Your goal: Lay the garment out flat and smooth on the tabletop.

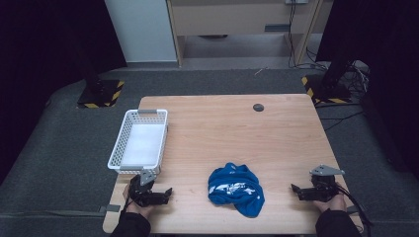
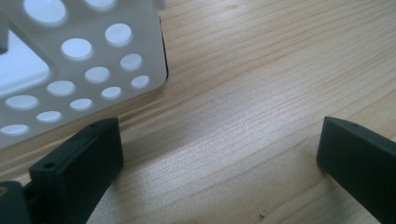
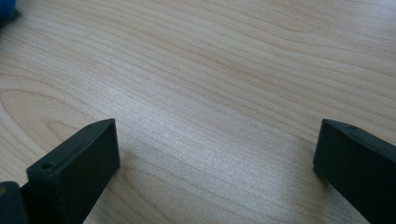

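A crumpled blue cloth with white print (image 1: 236,189) lies on the wooden table (image 1: 232,128) near its front edge, in the middle. My left gripper (image 1: 165,193) rests on the table at the front left, just below the white basket (image 1: 139,140), its jaws wide open over bare wood (image 2: 219,140). My right gripper (image 1: 296,191) rests at the front right, jaws wide open over bare wood (image 3: 215,144), pointing toward the cloth. A sliver of the blue cloth (image 3: 5,10) shows at the top left of the right gripper view. Neither gripper touches the cloth.
The white perforated basket stands at the table's left edge; its corner (image 2: 93,70) is close to my left jaw. A small dark round disc (image 1: 258,107) sits near the far edge. Striped stand bases (image 1: 101,94) are on the floor beyond the table.
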A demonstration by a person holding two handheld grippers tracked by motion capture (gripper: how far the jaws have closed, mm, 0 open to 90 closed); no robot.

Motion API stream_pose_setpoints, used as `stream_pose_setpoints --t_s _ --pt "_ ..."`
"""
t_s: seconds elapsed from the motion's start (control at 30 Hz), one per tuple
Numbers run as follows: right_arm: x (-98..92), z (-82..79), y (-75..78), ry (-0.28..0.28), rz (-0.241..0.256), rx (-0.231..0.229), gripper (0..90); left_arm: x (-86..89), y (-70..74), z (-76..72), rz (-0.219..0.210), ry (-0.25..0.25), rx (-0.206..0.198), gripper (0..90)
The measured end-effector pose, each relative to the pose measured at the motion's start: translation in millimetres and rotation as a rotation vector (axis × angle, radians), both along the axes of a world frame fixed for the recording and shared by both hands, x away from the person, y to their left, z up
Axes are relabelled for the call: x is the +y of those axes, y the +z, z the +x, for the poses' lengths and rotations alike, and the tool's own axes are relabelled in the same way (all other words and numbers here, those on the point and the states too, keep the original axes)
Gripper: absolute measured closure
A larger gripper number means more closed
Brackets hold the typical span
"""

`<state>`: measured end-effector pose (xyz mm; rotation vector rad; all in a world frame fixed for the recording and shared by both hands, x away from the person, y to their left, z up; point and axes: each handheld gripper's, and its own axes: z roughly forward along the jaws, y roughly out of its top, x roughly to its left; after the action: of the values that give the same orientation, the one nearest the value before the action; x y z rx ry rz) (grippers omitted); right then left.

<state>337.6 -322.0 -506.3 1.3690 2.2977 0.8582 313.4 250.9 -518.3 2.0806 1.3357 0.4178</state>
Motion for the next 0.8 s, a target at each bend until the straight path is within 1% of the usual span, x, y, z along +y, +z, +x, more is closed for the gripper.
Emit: stream_pose_setpoints --t_s 0.07,0.13,0.2,0.23,0.27,0.37,0.4,0.47,0.53,0.6,0.63,0.7,0.8 --pt "0.2 1.1 -0.1 -0.021 -0.001 0.0 0.6 -0.2 0.0 0.4 0.0 0.0 0.0 0.0" --pt "0.5 1.5 -0.2 -0.024 -0.002 -0.002 0.7 -0.1 0.3 0.3 -0.001 0.004 0.001 0.0" --pt "0.7 1.2 0.0 -0.038 0.004 -0.002 1.1 0.2 2.0 0.3 -0.012 0.02 0.013 1.7" --pt "0.7 1.2 0.0 -0.038 0.004 -0.002 1.1 0.2 2.0 0.3 -0.012 0.02 0.013 2.1" --pt "0.5 0.8 1.1 -0.042 0.002 0.004 2.9 0.3 3.3 0.6 -0.015 0.027 0.022 2.6" --pt "-0.4 0.9 2.8 -0.05 0.019 0.015 3.5 -0.2 6.2 1.0 -0.023 0.039 0.044 5.0" --pt "-0.1 0.8 3.1 -0.047 0.015 0.017 3.4 -0.6 7.8 1.1 -0.027 0.05 0.06 5.5" --pt "2.1 0.7 4.8 -0.048 0.007 0.026 3.7 -1.1 9.3 1.0 -0.017 0.053 0.065 6.0" --pt "3.6 0.6 7.2 -0.045 0.018 0.017 4.2 -2.2 9.8 1.0 -0.013 0.055 0.078 6.0" --pt "5.1 0.3 10.2 -0.05 0.03 0.01 4.4 -3.5 11.1 1.1 -0.019 0.059 0.092 6.0" --pt "5.7 0.1 11.2 -0.055 0.035 0.008 4.5 -4.2 12.9 0.8 -0.025 0.064 0.094 6.0" --pt "6.6 -0.8 14.4 -0.051 0.034 -0.007 5.2 -5.2 17.0 -0.1 -0.031 0.071 0.078 6.1" --pt "8.0 -1.4 18.5 -0.055 0.053 -0.017 5.7 -6.6 21.1 -1.6 -0.031 0.071 0.068 6.8"
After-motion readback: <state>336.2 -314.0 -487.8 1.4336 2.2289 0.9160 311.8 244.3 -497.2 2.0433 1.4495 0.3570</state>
